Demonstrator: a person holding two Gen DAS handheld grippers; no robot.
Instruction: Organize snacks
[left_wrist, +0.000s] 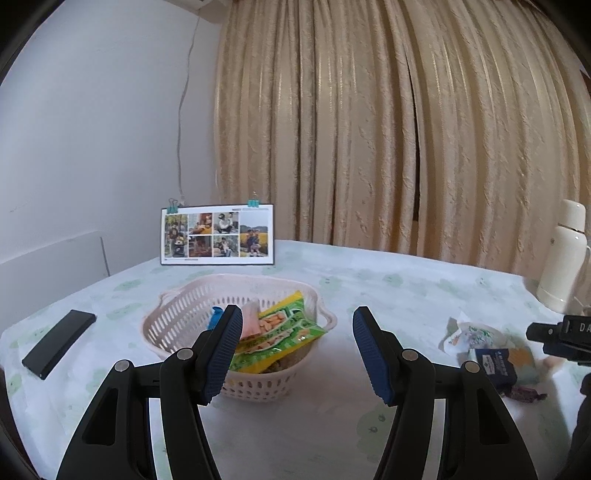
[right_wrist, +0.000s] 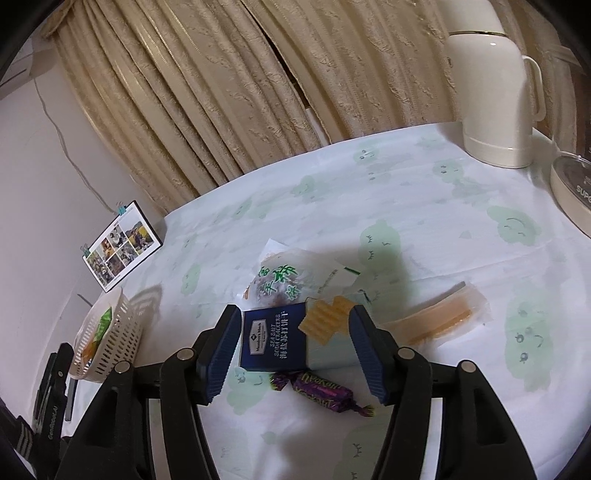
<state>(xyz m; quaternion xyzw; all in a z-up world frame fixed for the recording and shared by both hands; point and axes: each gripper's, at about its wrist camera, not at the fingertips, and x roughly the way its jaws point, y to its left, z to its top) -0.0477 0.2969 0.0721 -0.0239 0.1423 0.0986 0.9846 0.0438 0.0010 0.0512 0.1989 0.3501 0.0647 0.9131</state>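
A pale pink slotted basket (left_wrist: 173, 321) stands on the table in front of my left gripper (left_wrist: 297, 354), which is open and empty. In the basket lie a green snack packet (left_wrist: 284, 332), a pink packet (left_wrist: 249, 319) and something blue. My right gripper (right_wrist: 293, 354) is open, its fingers straddling a dark blue cracker packet (right_wrist: 273, 339) that lies on the tablecloth. Close by are a purple wrapped candy (right_wrist: 321, 395), a clear packet with green characters (right_wrist: 280, 284) and an orange stick snack (right_wrist: 436, 321). The basket (right_wrist: 118, 332) is far left in the right wrist view.
A cream thermos jug (right_wrist: 495, 99) and a round lidded container (right_wrist: 572, 188) stand at the table's right. A photo calendar (left_wrist: 218, 236) stands behind the basket and a flat black device (left_wrist: 59, 341) lies to its left. Curtains hang behind.
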